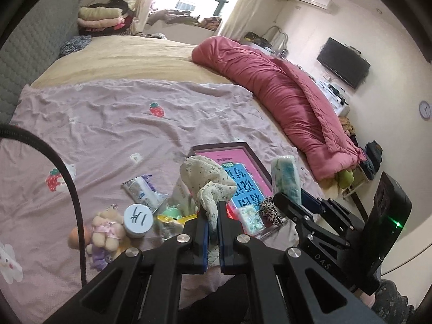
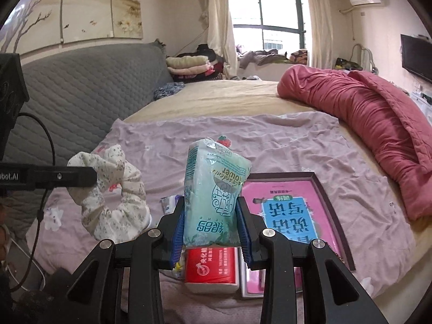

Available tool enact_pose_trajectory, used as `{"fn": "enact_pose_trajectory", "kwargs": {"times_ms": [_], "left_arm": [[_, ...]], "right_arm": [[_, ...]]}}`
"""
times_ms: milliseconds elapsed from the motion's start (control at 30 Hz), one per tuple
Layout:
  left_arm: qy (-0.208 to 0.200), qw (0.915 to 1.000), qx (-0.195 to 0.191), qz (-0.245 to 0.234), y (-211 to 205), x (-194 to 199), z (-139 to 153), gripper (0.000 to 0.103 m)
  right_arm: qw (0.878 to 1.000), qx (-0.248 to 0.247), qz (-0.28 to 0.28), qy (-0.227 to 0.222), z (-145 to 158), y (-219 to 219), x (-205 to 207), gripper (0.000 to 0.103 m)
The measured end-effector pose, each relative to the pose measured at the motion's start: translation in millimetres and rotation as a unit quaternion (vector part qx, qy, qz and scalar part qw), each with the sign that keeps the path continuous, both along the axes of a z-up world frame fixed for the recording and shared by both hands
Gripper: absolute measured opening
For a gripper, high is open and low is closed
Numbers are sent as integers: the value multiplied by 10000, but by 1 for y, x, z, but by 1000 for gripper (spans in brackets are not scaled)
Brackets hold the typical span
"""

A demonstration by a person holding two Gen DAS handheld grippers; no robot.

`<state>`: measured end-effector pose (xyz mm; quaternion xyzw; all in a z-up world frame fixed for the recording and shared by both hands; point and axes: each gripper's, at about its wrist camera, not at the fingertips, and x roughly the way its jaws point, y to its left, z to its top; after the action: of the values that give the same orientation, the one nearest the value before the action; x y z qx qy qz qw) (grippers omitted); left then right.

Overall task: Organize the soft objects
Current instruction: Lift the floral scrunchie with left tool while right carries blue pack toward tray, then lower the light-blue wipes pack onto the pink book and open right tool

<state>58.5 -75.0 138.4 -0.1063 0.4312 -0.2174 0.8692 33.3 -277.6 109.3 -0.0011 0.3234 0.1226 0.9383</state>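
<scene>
Bed (image 1: 108, 124), scrunchie (image 1: 208, 178) in left claw (image 1: 213, 216)

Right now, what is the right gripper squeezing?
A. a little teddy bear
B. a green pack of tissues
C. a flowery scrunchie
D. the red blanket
B. The right gripper has its two jaws pressed against both sides of the green tissue pack, held upright above the bed; the flowery scrunchie is in the left gripper instead.
</scene>
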Motion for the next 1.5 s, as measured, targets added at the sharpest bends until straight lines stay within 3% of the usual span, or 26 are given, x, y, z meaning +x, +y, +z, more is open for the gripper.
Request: {"fn": "enact_pose_trajectory", "kwargs": {"times_ms": [300, 767, 1000, 1167, 1300, 1433, 1500], "left_arm": [[-67, 9996, 51, -279, -37, 3, 9, 5], [16, 9960, 25, -898, -114, 13, 0, 5], [317, 9914, 168, -1258, -166, 28, -32, 5], [645, 9889, -20, -1340, -190, 42, -59, 5], [778, 9881, 101, -1323, -203, 55, -81, 5], [1197, 9846, 253, -1245, -210, 73, -118, 5], [1291, 9828, 592, -1183, -215, 78, -134, 5]], "right_arm": [[9993, -24, -331, -187, 11, -31, -5, 35], [9905, 55, -1348, -267, 12, -133, -13, 35], [9875, 156, -1562, -134, -3, -162, -17, 35], [9876, 173, -1560, 14, -17, -167, -14, 35], [9873, 203, -1572, 129, -27, -172, -9, 35], [9881, 119, -1514, 243, -37, -170, 0, 35], [9886, 61, -1481, 252, -40, -168, 4, 35]]}}
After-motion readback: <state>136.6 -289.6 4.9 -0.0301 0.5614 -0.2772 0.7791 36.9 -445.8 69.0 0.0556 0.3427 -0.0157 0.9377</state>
